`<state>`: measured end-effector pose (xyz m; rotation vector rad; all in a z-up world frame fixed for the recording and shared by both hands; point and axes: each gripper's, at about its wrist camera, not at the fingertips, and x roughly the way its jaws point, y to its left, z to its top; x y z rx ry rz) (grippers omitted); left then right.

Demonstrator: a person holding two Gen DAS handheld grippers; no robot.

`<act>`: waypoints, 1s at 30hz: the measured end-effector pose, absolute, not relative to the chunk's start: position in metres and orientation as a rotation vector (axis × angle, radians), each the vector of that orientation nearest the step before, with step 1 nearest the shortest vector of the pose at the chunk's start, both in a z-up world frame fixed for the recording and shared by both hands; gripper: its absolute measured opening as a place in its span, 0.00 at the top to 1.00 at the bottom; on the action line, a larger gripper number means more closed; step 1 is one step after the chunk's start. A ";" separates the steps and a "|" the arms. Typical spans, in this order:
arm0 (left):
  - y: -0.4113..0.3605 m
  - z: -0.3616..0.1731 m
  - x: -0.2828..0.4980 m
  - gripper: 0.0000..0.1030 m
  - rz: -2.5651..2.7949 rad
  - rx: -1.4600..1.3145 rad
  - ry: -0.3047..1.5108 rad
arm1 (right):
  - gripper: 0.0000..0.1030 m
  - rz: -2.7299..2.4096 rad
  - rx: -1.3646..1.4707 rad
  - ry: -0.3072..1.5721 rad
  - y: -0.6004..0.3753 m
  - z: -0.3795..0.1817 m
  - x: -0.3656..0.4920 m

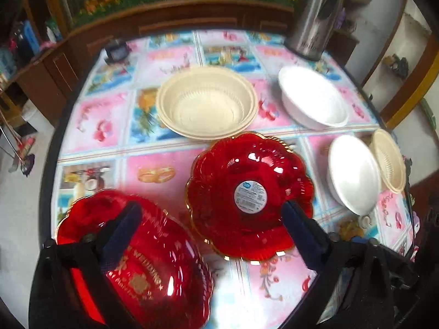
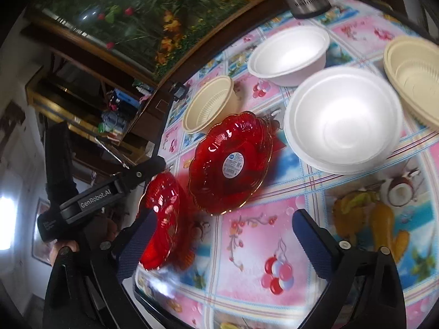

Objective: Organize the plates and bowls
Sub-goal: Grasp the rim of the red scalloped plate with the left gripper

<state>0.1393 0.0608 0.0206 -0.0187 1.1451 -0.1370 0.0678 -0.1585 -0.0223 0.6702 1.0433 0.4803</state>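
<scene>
Plates: two red scalloped plastic ones on worktop. Left wrist view: stickered red plate (image 1: 249, 194) just before cream bowl (image 1: 207, 101); lettered red plate (image 1: 131, 257) beside it, under left hand-held gripper (image 1: 211, 213), released, nothing between jaws. Likely light, stiff, slippery; pinch rim.

Right wrist view: right hand-held gripper (image 2: 222, 235) released, empty, near stickered plate.

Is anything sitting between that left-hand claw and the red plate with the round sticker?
Nothing visible does. The left gripper is open, with the red plate with the sticker just ahead of its fingertips. The other red plate lies lower left, beside the path.
</scene>
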 end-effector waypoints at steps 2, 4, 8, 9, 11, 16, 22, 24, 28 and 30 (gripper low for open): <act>0.059 0.010 0.150 0.23 -0.127 -0.009 1.195 | 0.17 0.488 0.721 1.068 -0.159 -0.031 0.078; 0.058 0.001 0.158 0.28 -0.117 -0.008 1.229 | 0.21 0.476 0.738 1.094 -0.157 -0.039 0.088; 0.054 -0.010 0.166 0.39 -0.122 -0.015 1.268 | 0.29 0.465 0.735 1.129 -0.150 -0.050 0.104; 0.053 -0.013 0.168 0.42 -0.119 -0.012 1.273 | 0.31 0.450 0.719 1.133 -0.148 -0.051 0.108; 0.052 -0.020 0.173 0.51 -0.120 -0.005 1.294 | 0.37 0.418 0.689 1.148 -0.145 -0.054 0.116; 0.047 -0.039 0.178 0.88 -0.116 0.000 1.346 | 0.63 0.370 0.633 1.186 -0.138 -0.063 0.128; 0.039 -0.040 0.169 1.00 -0.144 0.011 1.328 | 0.91 0.353 0.586 1.196 -0.135 -0.070 0.130; 0.035 -0.034 0.162 1.00 -0.158 0.020 1.304 | 0.92 0.363 0.560 1.174 -0.133 -0.063 0.126; 0.034 -0.013 0.147 1.00 -0.189 0.001 1.250 | 0.92 0.385 0.526 1.131 -0.128 -0.049 0.116; 0.036 -0.005 0.142 1.00 -0.185 -0.002 1.228 | 0.92 0.388 0.508 1.117 -0.127 -0.043 0.111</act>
